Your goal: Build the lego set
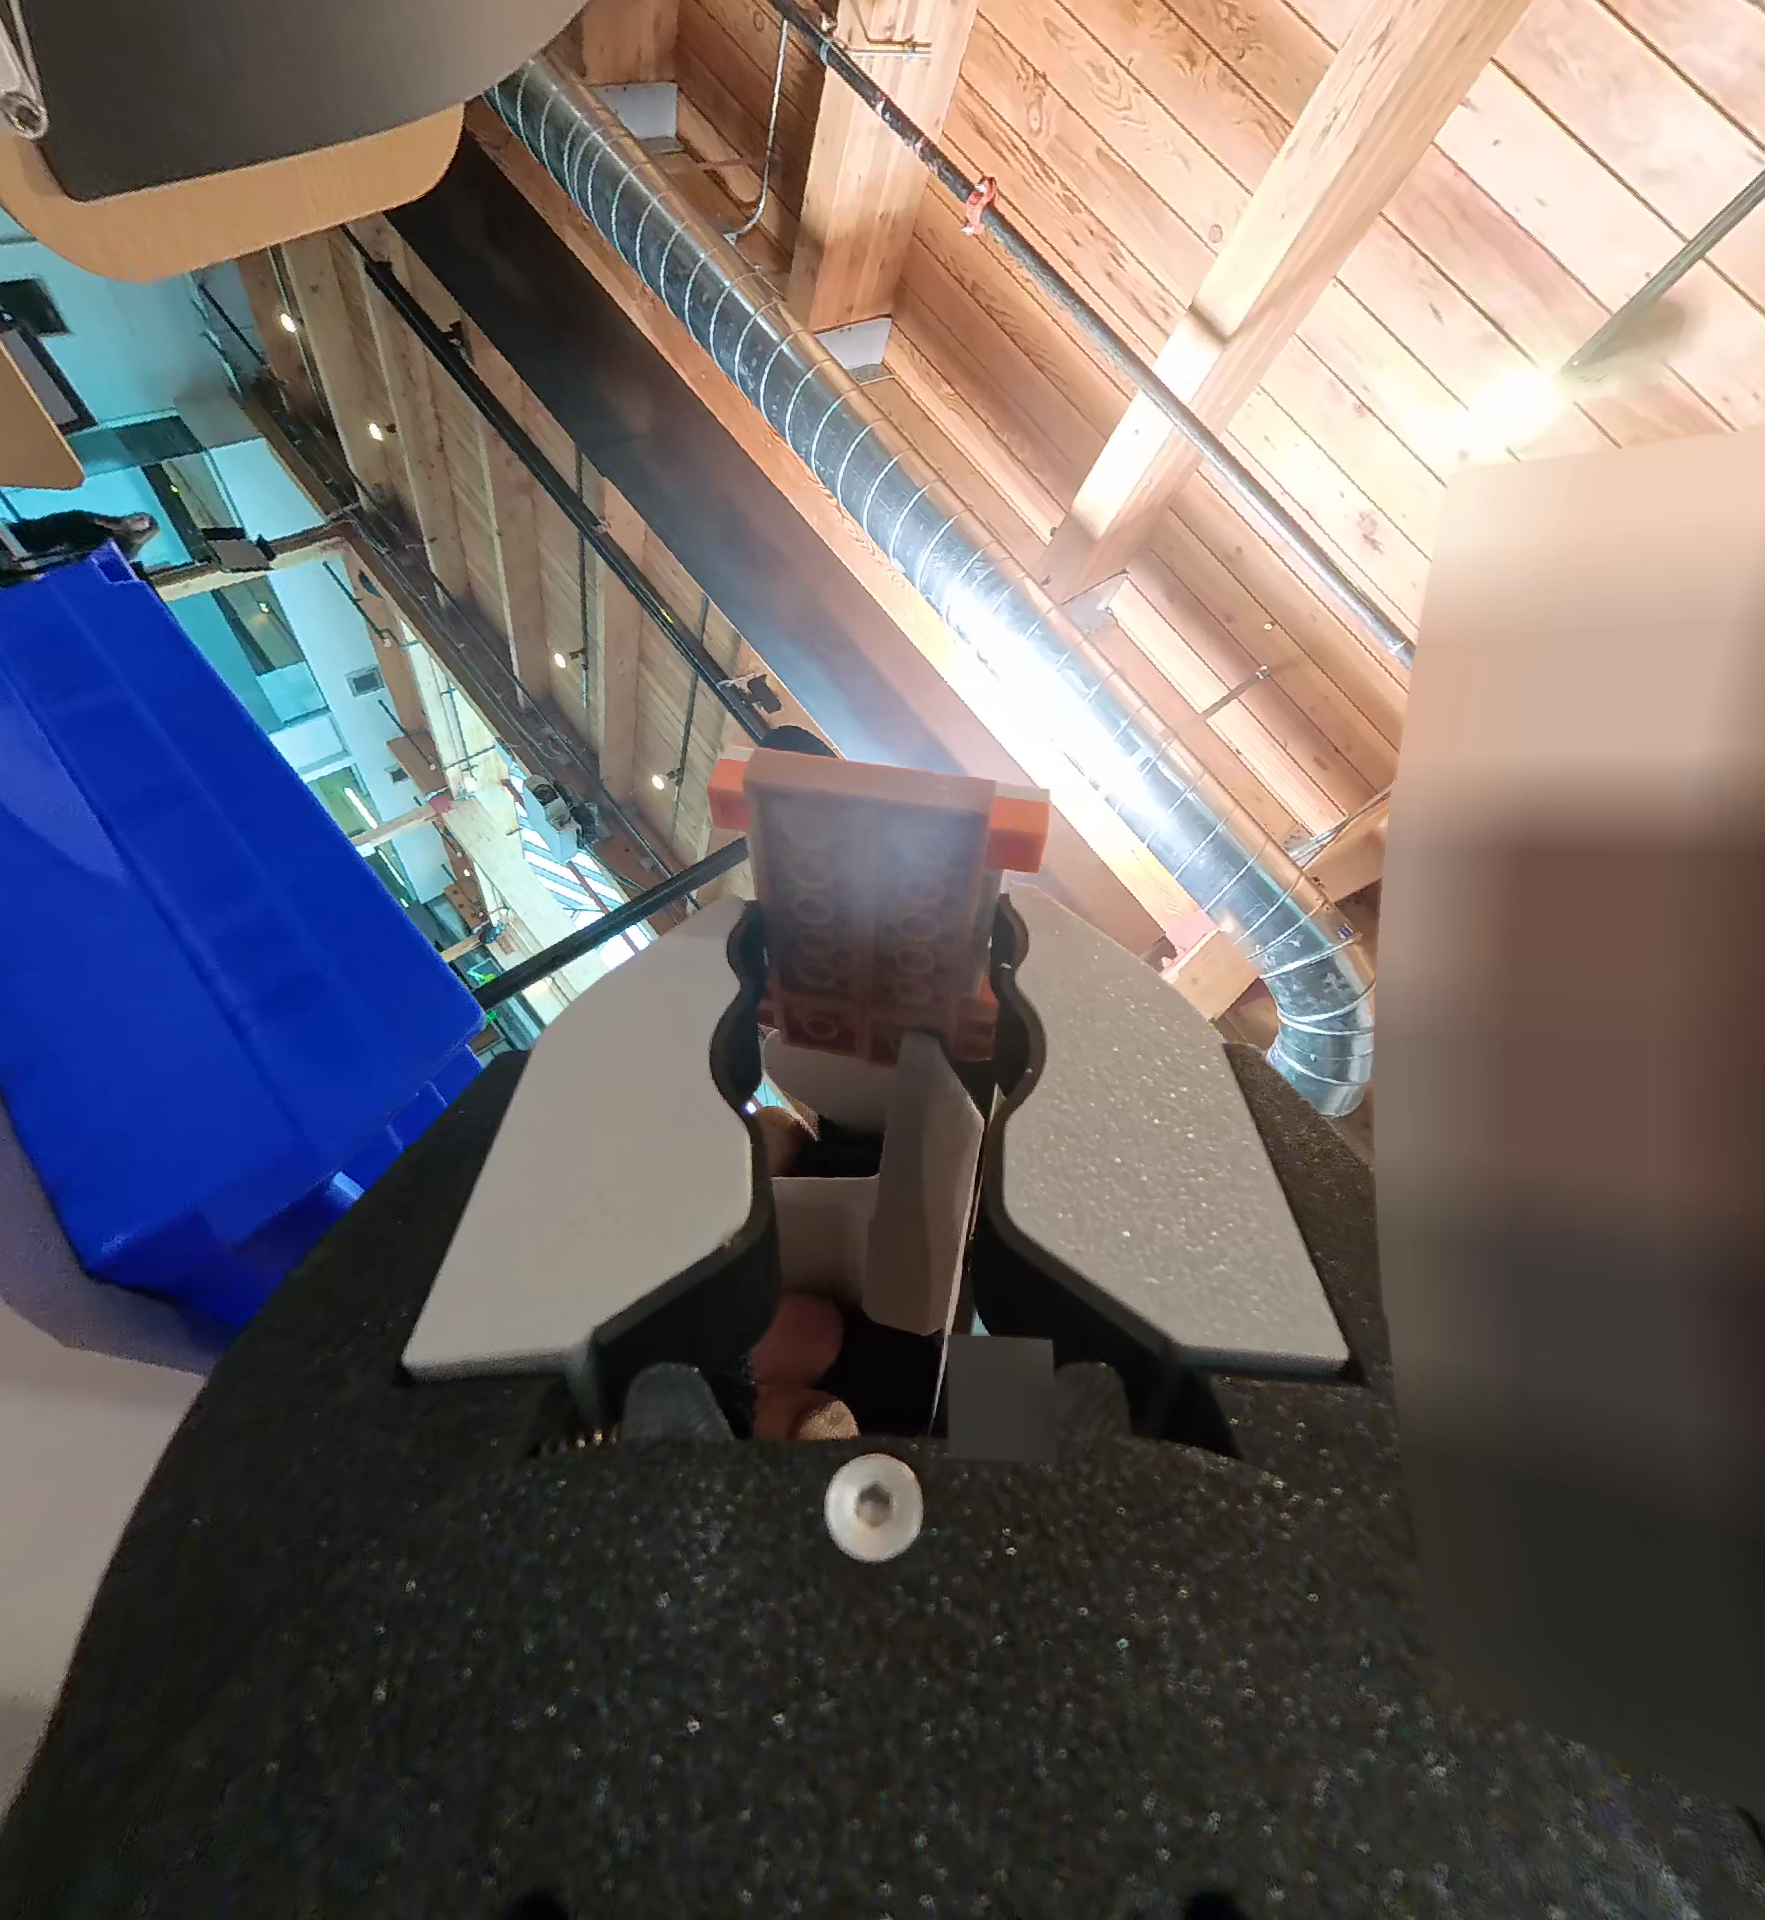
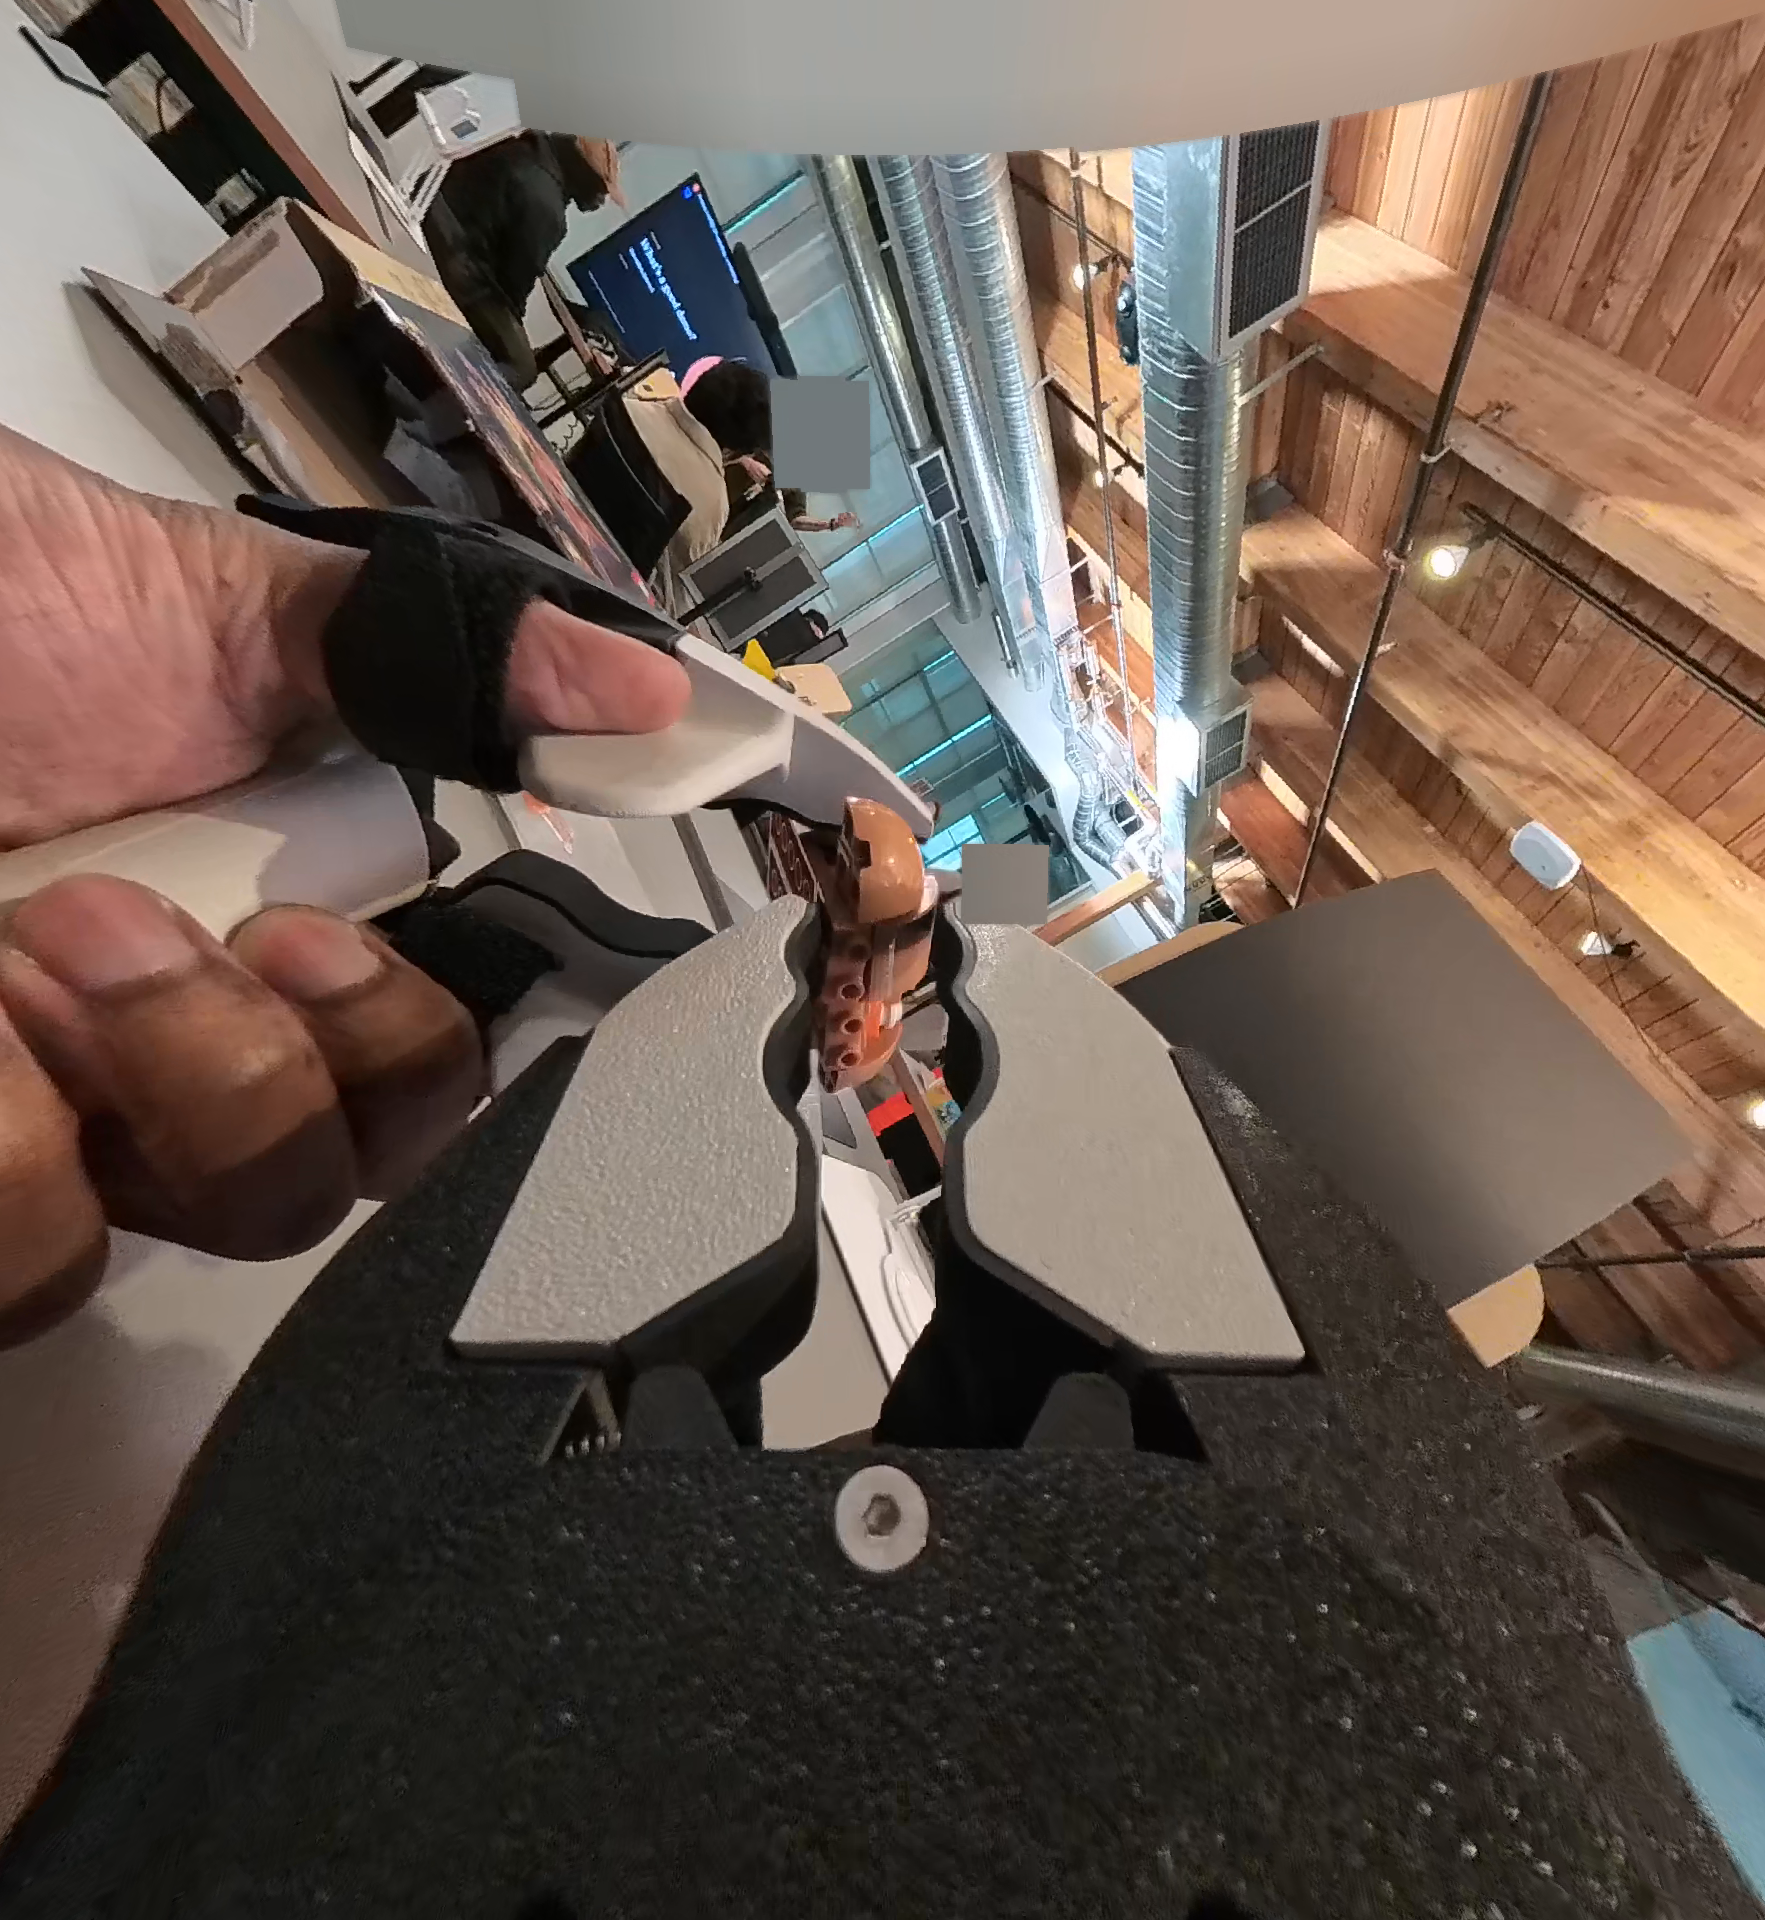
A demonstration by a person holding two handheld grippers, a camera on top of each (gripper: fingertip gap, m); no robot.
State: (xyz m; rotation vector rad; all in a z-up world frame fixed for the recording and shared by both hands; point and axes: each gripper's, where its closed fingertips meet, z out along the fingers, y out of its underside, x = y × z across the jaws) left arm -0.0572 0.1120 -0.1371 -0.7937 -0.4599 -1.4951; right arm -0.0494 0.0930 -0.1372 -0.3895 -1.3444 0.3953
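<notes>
Between the jaws of the left gripper (image 1: 873, 977), in the left wrist view, a brown lego plate (image 1: 873, 894) stands with its underside to the camera; the narrowly parted jaws pinch its lower end, and orange bricks (image 1: 1021, 831) stick out beyond the tips. A blue bin (image 1: 161, 904) lies off to the left.

In the right wrist view, the right gripper (image 2: 878, 977) stands slightly open, a brown lego model (image 2: 873, 935) against its left jaw; whether the right jaw touches is unclear. A hand (image 2: 140, 894) holds the left gripper, whose tip meets the model just beyond the jaws.

Bright ceiling glare washes the left view; wide-angle edges bend, blurred.
</notes>
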